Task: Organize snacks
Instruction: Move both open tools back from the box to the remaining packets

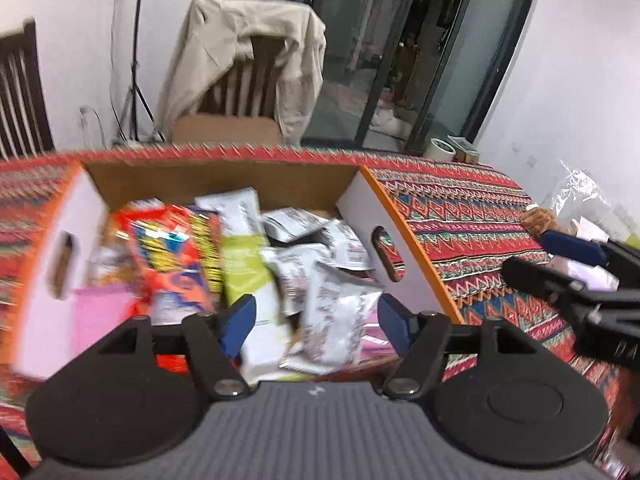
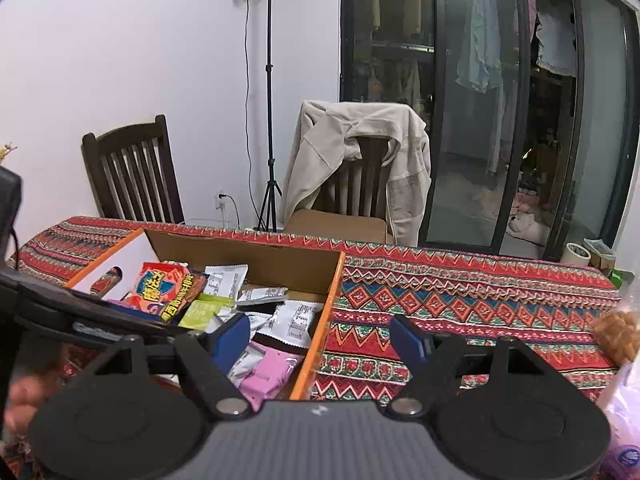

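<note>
Snacks [image 1: 240, 264] lay heaped inside the cardboard box [image 2: 280, 264] on the surface, both tools spread and empty, left tool [image 1: 316, 324] over the box, right tool [image 2: 320, 338] straddling its right wall, apparently seeking another packet.

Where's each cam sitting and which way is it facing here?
Left wrist: on the left gripper, over the snack box, facing the jacket-draped chair; right gripper shows at right.
Right wrist: on the right gripper, astride the box's orange wall, facing the same way; left gripper at left edge.
Shared: box, red snack packet, tablecloth, chair.
</note>
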The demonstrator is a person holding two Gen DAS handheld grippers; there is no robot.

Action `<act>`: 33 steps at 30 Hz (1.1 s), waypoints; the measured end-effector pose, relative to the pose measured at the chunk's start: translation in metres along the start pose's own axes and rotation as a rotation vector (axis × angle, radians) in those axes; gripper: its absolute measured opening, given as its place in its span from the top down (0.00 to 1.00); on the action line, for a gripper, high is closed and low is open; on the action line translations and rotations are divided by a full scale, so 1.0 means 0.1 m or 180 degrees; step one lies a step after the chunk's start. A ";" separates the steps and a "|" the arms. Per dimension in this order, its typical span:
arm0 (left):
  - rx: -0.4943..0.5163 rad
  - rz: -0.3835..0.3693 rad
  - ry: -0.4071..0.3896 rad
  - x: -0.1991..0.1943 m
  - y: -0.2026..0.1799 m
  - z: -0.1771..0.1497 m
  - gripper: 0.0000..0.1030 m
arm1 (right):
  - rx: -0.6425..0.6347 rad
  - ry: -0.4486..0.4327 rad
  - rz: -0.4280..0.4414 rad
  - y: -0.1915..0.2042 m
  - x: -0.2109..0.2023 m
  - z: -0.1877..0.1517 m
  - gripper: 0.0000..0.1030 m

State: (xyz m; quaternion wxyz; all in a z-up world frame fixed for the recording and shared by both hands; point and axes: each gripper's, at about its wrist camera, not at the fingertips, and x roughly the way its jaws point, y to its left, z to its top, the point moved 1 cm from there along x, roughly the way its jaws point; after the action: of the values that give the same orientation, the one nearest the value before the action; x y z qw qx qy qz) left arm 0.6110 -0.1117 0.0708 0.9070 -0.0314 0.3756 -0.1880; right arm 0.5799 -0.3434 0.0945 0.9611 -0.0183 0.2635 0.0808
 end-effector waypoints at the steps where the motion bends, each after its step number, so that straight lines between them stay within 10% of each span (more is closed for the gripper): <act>1: 0.0044 0.0037 -0.0041 -0.12 0.01 -0.02 0.31 | -0.0004 -0.0022 0.0013 0.00 -0.07 0.01 0.26; 17: 0.0315 0.0532 -0.0885 -2.32 0.16 -1.60 0.06 | -0.0242 -0.0435 0.0309 0.52 -1.69 -0.53 0.11; 33: 0.0078 0.0570 -0.0712 -2.73 0.12 -2.79 0.03 | -0.0081 -0.0120 0.0307 1.09 -2.46 -1.88 0.07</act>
State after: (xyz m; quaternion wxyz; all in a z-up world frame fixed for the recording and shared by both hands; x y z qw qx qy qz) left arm 0.2450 0.0229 0.0515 0.9566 -0.0074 0.2712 -0.1063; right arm 0.2590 -0.2866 0.0591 0.9605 -0.0162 0.2449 0.1307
